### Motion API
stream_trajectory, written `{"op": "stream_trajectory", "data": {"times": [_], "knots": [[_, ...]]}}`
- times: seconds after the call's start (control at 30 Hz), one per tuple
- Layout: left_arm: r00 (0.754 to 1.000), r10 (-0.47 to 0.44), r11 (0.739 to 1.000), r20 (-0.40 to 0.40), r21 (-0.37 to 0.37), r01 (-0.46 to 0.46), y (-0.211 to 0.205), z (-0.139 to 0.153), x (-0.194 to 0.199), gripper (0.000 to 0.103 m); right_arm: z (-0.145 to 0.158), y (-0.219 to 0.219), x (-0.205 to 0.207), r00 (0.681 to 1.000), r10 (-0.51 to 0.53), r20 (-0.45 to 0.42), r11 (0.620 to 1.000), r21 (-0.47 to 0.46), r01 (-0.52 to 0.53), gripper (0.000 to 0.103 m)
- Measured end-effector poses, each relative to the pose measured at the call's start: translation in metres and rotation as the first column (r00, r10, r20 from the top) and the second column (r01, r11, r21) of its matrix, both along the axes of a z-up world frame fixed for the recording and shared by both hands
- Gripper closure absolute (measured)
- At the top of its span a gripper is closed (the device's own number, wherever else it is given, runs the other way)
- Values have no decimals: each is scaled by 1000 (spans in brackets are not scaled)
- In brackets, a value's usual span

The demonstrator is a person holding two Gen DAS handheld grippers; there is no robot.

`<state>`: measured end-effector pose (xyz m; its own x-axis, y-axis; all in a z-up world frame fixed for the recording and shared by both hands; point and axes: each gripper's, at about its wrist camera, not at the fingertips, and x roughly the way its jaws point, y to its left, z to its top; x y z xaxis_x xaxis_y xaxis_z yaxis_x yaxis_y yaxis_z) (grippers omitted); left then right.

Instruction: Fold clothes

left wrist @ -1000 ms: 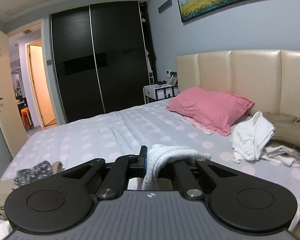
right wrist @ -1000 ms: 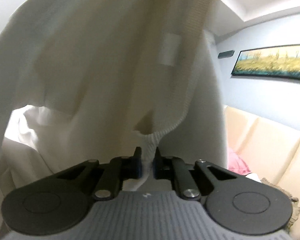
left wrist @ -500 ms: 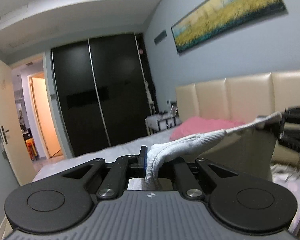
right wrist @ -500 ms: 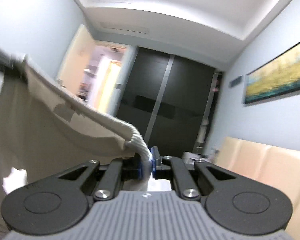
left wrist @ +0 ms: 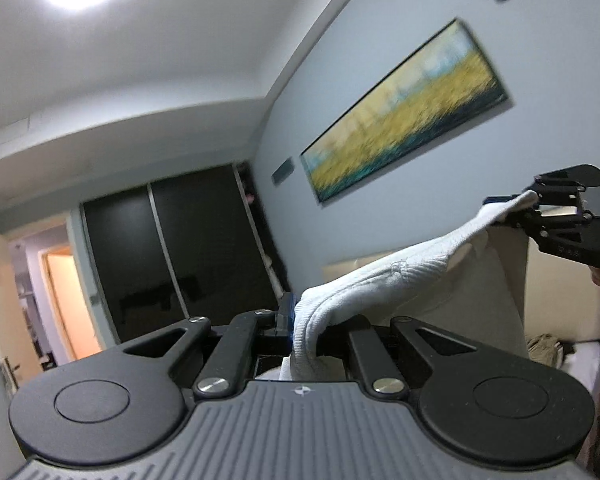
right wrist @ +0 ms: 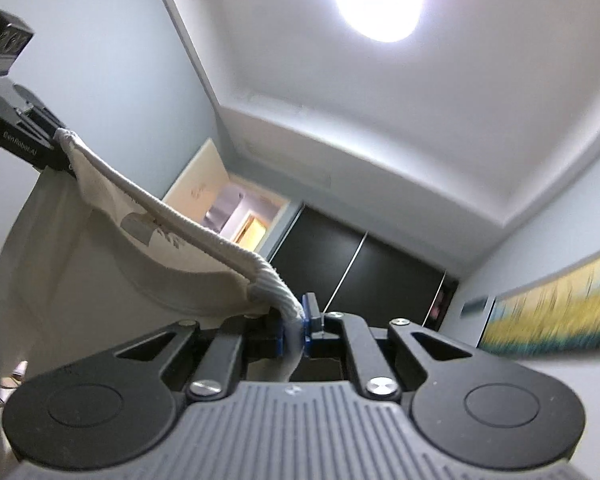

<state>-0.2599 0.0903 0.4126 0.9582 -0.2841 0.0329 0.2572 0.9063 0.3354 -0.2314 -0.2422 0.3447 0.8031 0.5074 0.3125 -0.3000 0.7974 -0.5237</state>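
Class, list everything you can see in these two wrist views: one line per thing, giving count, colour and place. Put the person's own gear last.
Garment: one, white, ribbed edge stretched between both grippers, body hanging below.
Ceiling light: one, bright white, overhead.
Painting: one, yellow and teal, on the blue-grey wall.
Wardrobe: one, black sliding doors, far wall.
Doorway: one, warm lit, left of wardrobe.
Headboard: one, cream, behind garment.
Bed: one, pale sheet, lower right edge.
Left gripper: black, shut on garment.
Right gripper: black, blue pads, shut on garment.
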Motion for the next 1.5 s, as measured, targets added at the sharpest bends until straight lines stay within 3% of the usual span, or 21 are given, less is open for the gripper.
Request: {"op": "stream_trajectory", "data": {"times": [0.23, 0.4, 0.57, 0.73, 0.87, 0.93, 1.07, 1.2, 1.3, 1.33, 1.37, 1.4, 1.5], "knots": [[996, -80, 997, -29, 2, 80, -7, 17, -23, 99, 47, -27, -55, 998, -1, 67, 996, -90, 7, 93], [987, -104, 995, -125, -6, 104, -1, 0, 14, 99, 41, -21, -27, 1000, 1, -2, 988, -151, -2, 93], [965, -75, 997, -252, -44, 66, 27, -36, 94, 99, 17, -4, 40, 995, -9, -100, 976, -219, -14, 93], [923, 32, 998, -383, -45, -53, 68, -78, 217, 99, -19, 47, 160, 978, -43, -204, 948, -318, -25, 93], [854, 155, 984, -497, -4, -180, 74, -146, 344, 99, -70, 114, 294, 947, -70, -312, 927, -372, -54, 93], [800, 219, 970, -559, 38, -240, 78, -194, 411, 99, -106, 142, 359, 918, -97, -385, 915, -398, -71, 92], [670, 298, 941, -680, 92, -326, 91, -305, 517, 98, -216, 194, 487, 839, -159, -521, 888, -447, -109, 93], [526, 385, 895, -758, 165, -415, 97, -411, 578, 92, -335, 233, 568, 735, -239, -635, 868, -479, -131, 93], [447, 437, 868, -780, 236, -437, 102, -463, 584, 91, -385, 240, 584, 677, -298, -673, 867, -488, -103, 90], [430, 453, 864, -781, 266, -428, 99, -473, 586, 91, -400, 241, 588, 658, -317, -683, 866, -491, -92, 78], [423, 470, 860, -775, 295, -416, 96, -478, 583, 91, -415, 243, 593, 637, -336, -693, 865, -495, -82, 60], [425, 480, 859, -767, 312, -406, 93, -481, 579, 91, -420, 238, 591, 621, -332, -710, 872, -481, -84, 55], [488, 436, 888, -756, 274, -370, 87, -466, 545, 87, -414, 215, 583, 573, -290, -767, 909, -408, -85, 54]]}}
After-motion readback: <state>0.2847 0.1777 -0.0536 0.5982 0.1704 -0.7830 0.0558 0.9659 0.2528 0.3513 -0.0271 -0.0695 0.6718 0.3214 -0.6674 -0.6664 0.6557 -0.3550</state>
